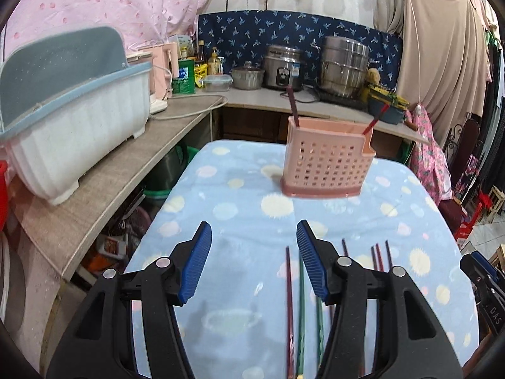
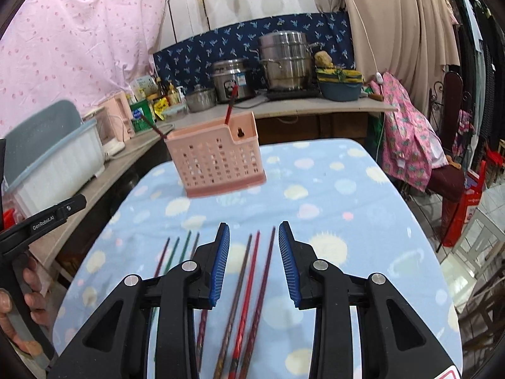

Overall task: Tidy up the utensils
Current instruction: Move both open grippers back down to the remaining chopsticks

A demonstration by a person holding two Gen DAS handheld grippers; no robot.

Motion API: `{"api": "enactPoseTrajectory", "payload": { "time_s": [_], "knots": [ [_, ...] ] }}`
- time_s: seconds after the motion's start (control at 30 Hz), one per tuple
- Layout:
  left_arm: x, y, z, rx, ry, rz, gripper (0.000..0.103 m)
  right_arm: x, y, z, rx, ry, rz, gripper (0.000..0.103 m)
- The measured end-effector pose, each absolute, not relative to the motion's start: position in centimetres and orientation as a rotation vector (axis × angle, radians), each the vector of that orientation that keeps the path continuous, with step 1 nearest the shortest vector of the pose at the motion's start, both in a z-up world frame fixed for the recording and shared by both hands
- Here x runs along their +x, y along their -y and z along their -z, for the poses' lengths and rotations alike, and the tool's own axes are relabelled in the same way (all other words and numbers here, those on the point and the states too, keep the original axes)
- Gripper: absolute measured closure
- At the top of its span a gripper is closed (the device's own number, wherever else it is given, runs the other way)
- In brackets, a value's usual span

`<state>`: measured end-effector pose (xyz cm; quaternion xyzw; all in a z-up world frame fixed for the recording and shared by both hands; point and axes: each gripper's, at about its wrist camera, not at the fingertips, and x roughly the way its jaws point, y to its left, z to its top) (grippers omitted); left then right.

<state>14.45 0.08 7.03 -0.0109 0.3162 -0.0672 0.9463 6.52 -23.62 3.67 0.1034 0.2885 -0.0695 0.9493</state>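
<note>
Both tools are poised low over the loose chopsticks on the worktop with the pale blue spotted cloth point(image 2: 331, 189), and neither is carrying anything. The right tool point(image 2: 254, 260) has its ribbed blue pads apart with nothing pressed between them; under the gap lie three long chopsticks side by side, a brownish one point(image 2: 240, 271), a red one point(image 2: 252, 271) and a dark purple one point(image 2: 266, 271), running away from it towards the perforated pink plastic utensil basket point(image 2: 217, 164), which stands ahead and a little to the tool's left, well apart. The left tool point(image 1: 254, 257) also stands open and empty, wider than the right; a dark red chopstick point(image 1: 288, 287) and a green one point(image 1: 301, 300) lie under its gap, with a second green one partly hidden behind its right pad. A few more thin sticks point(image 1: 380, 255) lie just beyond that pad. Two sticks already lean in the basket, one at each end. To pick cleanly, I'd say each tool should straddle one stick only, or a matched pair, lowering until the pad tips touch the cloth and closing across the stick, not along it. The soft cloth may bunch into the pads, so a slow close seems wise. Whether the three sticks under the right tool touch one another is hard to tell through the blur; if they do, nudging one clear first would help.
</note>
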Motion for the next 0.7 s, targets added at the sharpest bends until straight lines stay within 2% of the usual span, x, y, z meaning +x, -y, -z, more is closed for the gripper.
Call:
{"api": "enactPoseTrajectory", "payload": {
  "time_s": [0.43, 0.7],
  "knots": [
    [10.8, -0.3, -1.2, 0.010, -0.751, 0.169, 0.050, 3.7, 22.4, 4.3, 0.231, -0.753, 0.166, 0.071],
    [9.7, -0.6, 1.1, 0.011, -0.806, 0.175, 0.050, 3.4, 21.5, 6.2, 0.245, -0.797, 0.149, 0.073]
  ]
}}
